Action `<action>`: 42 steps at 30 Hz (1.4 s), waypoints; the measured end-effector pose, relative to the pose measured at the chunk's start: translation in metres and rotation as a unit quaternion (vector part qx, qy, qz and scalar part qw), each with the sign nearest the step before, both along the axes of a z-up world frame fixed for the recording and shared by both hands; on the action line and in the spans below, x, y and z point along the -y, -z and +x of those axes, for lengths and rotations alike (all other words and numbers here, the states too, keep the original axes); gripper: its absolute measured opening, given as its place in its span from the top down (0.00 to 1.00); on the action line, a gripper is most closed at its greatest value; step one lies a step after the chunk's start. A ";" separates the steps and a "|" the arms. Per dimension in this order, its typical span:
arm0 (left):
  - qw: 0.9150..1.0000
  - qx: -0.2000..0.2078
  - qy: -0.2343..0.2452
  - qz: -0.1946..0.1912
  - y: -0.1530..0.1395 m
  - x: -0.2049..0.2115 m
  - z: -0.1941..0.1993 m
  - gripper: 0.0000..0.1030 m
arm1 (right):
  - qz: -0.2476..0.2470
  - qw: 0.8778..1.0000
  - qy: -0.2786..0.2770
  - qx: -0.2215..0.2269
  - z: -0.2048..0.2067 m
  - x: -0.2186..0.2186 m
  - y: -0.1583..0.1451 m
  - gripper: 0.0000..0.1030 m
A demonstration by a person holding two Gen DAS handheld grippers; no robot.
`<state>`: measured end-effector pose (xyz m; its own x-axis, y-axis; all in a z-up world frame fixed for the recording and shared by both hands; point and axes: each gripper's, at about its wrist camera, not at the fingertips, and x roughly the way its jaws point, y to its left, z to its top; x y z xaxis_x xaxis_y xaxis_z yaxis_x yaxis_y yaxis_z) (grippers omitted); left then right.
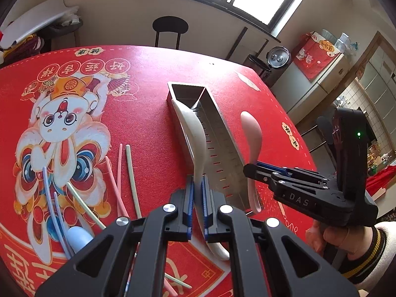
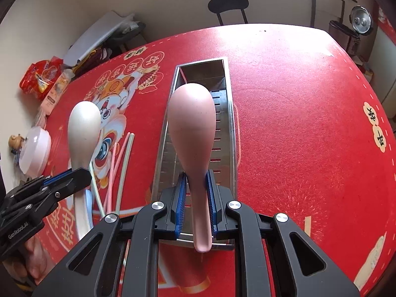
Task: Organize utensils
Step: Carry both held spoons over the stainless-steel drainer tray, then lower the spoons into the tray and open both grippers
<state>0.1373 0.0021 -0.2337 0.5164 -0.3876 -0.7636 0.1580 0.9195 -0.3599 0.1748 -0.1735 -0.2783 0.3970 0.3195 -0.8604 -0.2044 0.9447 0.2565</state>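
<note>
My left gripper (image 1: 197, 182) is shut on the handle of a white spoon (image 1: 191, 128), whose bowl points away over the left side of a long metal utensil holder (image 1: 222, 146) lying on the red table mat. My right gripper (image 2: 196, 177) is shut on a pink spoon (image 2: 191, 123) held above the same holder (image 2: 224, 123). Each view shows the other gripper: the right one (image 1: 252, 170) with the pink spoon (image 1: 251, 126), the left one (image 2: 76, 173) with the white spoon (image 2: 84, 128). Several pink, green and blue chopsticks (image 1: 130, 173) and a blue spoon (image 1: 78, 238) lie on the mat to the left.
A black chair (image 1: 170, 28) stands past the table's far edge. In the right wrist view a pink bowl (image 2: 34, 153), a bottle (image 2: 53, 96) and red snack packets (image 2: 40, 79) sit at the table's left edge. A person's hand (image 1: 329, 240) holds the right gripper.
</note>
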 end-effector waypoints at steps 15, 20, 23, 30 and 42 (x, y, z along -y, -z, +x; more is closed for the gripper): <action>0.999 -0.041 -0.008 -0.005 0.028 0.010 0.026 0.94 | -0.039 0.998 0.012 -0.046 0.024 -0.007 0.029 0.84; 0.999 -0.050 -0.003 -0.005 0.034 0.024 0.038 0.94 | -0.029 0.998 0.014 -0.049 0.028 -0.005 0.030 0.83; 0.999 -0.051 0.002 0.001 0.035 0.032 0.044 0.94 | -0.028 0.998 0.013 -0.047 0.027 -0.004 0.027 0.83; 0.998 -0.059 0.008 0.002 0.040 0.040 0.050 0.94 | -0.031 0.999 0.029 -0.025 0.022 0.011 0.011 0.82; 0.996 -0.085 0.010 0.016 0.059 0.053 0.060 0.92 | -0.025 0.997 0.067 -0.029 0.016 0.043 0.011 0.75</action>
